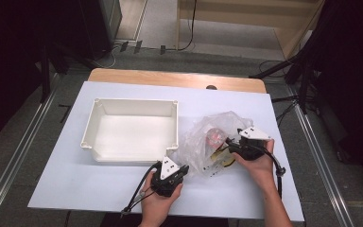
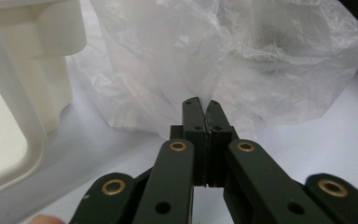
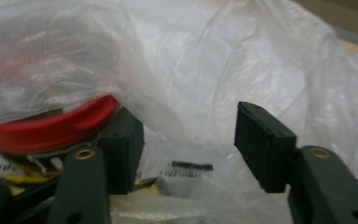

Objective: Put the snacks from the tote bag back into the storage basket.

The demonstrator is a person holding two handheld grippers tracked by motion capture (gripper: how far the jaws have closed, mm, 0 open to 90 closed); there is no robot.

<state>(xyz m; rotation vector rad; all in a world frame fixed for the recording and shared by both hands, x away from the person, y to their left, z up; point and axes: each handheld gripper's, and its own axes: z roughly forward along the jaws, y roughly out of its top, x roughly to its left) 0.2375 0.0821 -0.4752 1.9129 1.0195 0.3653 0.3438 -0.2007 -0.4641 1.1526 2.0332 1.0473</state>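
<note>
Scene: a person at a white desk (image 1: pixel 99 189), a hand-held gripper in each hand, working on a clear plastic bag (image 1: pixel 203 137) at centre right of the high view.
Bag contents: a red round lid (image 3: pixel 46 128) and printed packets, seen through the film.
Left hand-held gripper (image 1: pixel 184 169): clenched on a pinch of the bag's lower left edge; in the left gripper view the film fans upward from the closed tips.
Right hand-held gripper (image 1: pixel 228 145): jaws apart inside the bag's mouth, grasping nothing; the red lid sits just beside one jaw.
Key relation: the lid lies to the left of the right hand-held gripper, so this hand is nearer.
White tray (image 1: pixel 130 130): left of the bag, nothing in it.
</note>
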